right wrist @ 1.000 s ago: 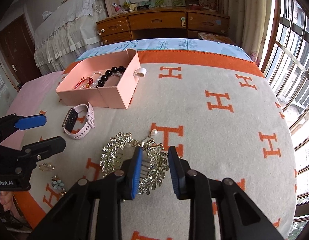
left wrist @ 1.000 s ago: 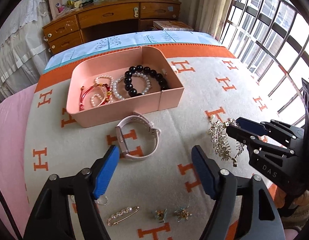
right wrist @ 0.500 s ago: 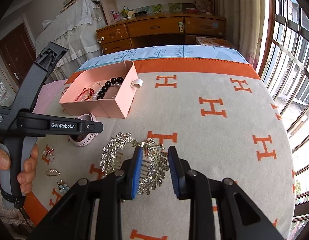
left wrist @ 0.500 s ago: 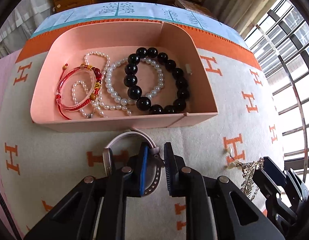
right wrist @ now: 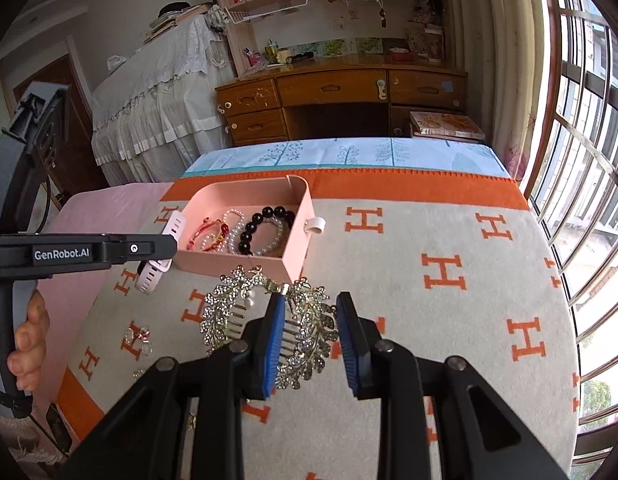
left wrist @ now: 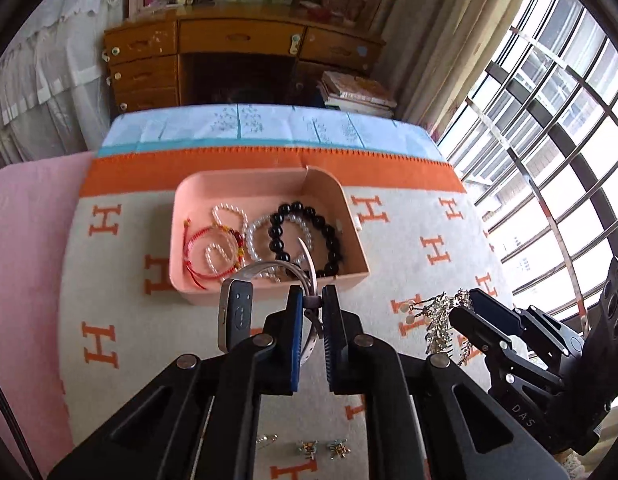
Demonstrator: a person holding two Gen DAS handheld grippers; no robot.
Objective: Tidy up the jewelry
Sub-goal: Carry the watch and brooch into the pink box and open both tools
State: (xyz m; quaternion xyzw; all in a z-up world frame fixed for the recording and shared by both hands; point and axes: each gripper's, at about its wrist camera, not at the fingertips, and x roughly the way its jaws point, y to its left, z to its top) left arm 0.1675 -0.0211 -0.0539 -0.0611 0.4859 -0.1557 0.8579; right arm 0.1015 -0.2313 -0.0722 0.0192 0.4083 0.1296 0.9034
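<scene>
My left gripper is shut on the strap of a pink smartwatch and holds it lifted just in front of the pink tray. The tray holds a black bead bracelet, pearl bracelets and a red cord bracelet. My right gripper is shut on a gold leaf hair comb, held above the blanket near the tray's front corner. The watch hangs below the left gripper in the right wrist view.
An orange-and-grey H-pattern blanket covers the bed. Small earrings and a pin lie near its front edge. Rings lie at the left. A wooden desk stands behind; windows are at the right.
My left gripper closed on the watch strap and lifted the watch off the blanket toward the tray. My right gripper raised the hair comb and moved it nearer the tray.
</scene>
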